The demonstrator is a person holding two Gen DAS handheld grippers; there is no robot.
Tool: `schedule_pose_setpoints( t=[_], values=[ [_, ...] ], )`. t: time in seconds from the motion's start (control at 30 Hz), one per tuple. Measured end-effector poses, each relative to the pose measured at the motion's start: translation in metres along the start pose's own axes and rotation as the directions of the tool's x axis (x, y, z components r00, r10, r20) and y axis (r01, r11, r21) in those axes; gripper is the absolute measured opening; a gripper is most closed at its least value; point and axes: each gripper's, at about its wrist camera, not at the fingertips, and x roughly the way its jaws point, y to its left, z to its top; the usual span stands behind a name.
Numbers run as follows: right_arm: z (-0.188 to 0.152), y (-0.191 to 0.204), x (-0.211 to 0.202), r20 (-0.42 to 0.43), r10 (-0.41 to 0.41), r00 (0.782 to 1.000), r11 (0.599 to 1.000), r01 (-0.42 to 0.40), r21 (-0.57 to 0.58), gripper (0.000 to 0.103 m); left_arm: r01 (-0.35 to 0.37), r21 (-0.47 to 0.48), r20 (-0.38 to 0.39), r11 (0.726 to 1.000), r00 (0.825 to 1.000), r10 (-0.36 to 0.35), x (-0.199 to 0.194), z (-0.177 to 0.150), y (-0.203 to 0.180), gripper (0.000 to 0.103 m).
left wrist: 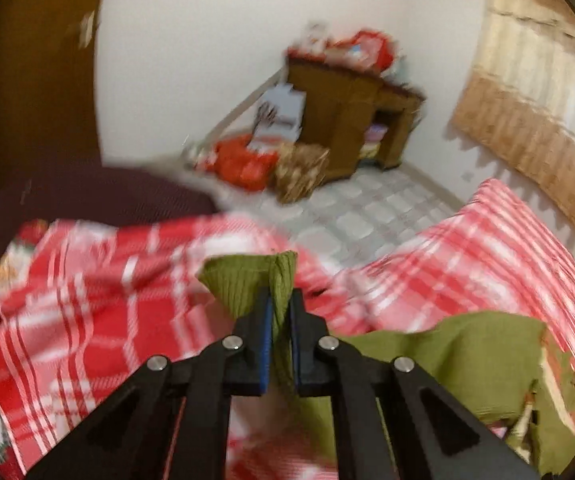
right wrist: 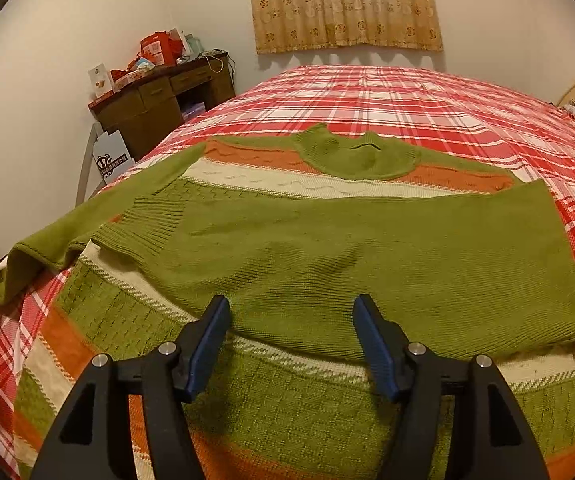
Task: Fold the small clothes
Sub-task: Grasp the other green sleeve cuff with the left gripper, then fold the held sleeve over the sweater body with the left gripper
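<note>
A green, orange and cream striped knit sweater (right wrist: 287, 256) lies flat on the red plaid bed, collar at the far side. Its right sleeve is folded across the chest, ribbed cuff (right wrist: 143, 224) toward the left. The left sleeve (right wrist: 71, 232) stretches off to the left and lifts at its end. My left gripper (left wrist: 281, 300) is shut on that sleeve's green ribbed cuff (left wrist: 243, 280), holding it above the bed; the view is motion-blurred. My right gripper (right wrist: 291, 308) is open and empty, hovering over the sweater's lower body near the folded sleeve's edge.
The red plaid bedspread (right wrist: 407, 96) covers the bed. A brown desk (right wrist: 155, 100) piled with red boxes stands at the far left wall, bags and a basket (left wrist: 299, 168) on the tiled floor beside it. A curtain (right wrist: 343, 4) hangs behind the bed.
</note>
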Motion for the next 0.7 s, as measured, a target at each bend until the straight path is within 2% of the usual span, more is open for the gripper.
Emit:
schedule_pose_setpoints(
  t=[0.07, 0.13, 0.23, 0.33, 0.43, 0.5, 0.6, 0.7],
  values=[
    [-0.001, 0.000, -0.001, 0.002, 0.004, 1.000, 1.000, -0.004, 0.003, 0.065, 0.069, 0.072, 0.066, 0.995, 0.995, -0.074, -0.024, 0.004, -0.029, 0.008],
    [-0.001, 0.000, -0.001, 0.005, 0.010, 1.000, 1.000, -0.010, 0.007, 0.065, 0.146, 0.152, 0.109, 0.977, 0.980, -0.164, -0.047, 0.002, -0.058, 0.008],
    [-0.001, -0.003, -0.002, 0.010, 0.024, 1.000, 1.000, -0.025, 0.020, 0.065, 0.285, 0.291, 0.120, 0.913, 0.936, -0.331, -0.082, -0.019, -0.110, 0.008],
    [-0.002, -0.008, -0.003, 0.017, 0.049, 0.999, 0.998, -0.049, 0.041, 0.066, 0.413, 0.363, 0.026, 0.835, 0.892, -0.452, -0.095, -0.052, -0.157, 0.008],
    [-0.002, -0.012, -0.003, 0.023, 0.067, 0.997, 0.996, -0.069, 0.059, 0.066, 0.456, 0.418, -0.061, 0.786, 0.877, -0.476, -0.094, -0.087, -0.186, 0.007],
    [-0.002, -0.012, -0.003, 0.025, 0.071, 0.997, 0.995, -0.073, 0.061, 0.066, 0.473, 0.436, -0.116, 0.766, 0.873, -0.473, -0.088, -0.105, -0.197, 0.007],
    [-0.002, -0.012, -0.003, 0.025, 0.071, 0.997, 0.995, -0.073, 0.061, 0.066, 0.465, 0.466, -0.174, 0.753, 0.882, -0.437, -0.075, -0.124, -0.205, 0.007],
    [-0.002, -0.011, -0.003, 0.026, 0.074, 0.997, 0.995, -0.075, 0.063, 0.066, 0.466, 0.468, -0.207, 0.751, 0.884, -0.419, -0.071, -0.127, -0.198, 0.007]
  ],
)
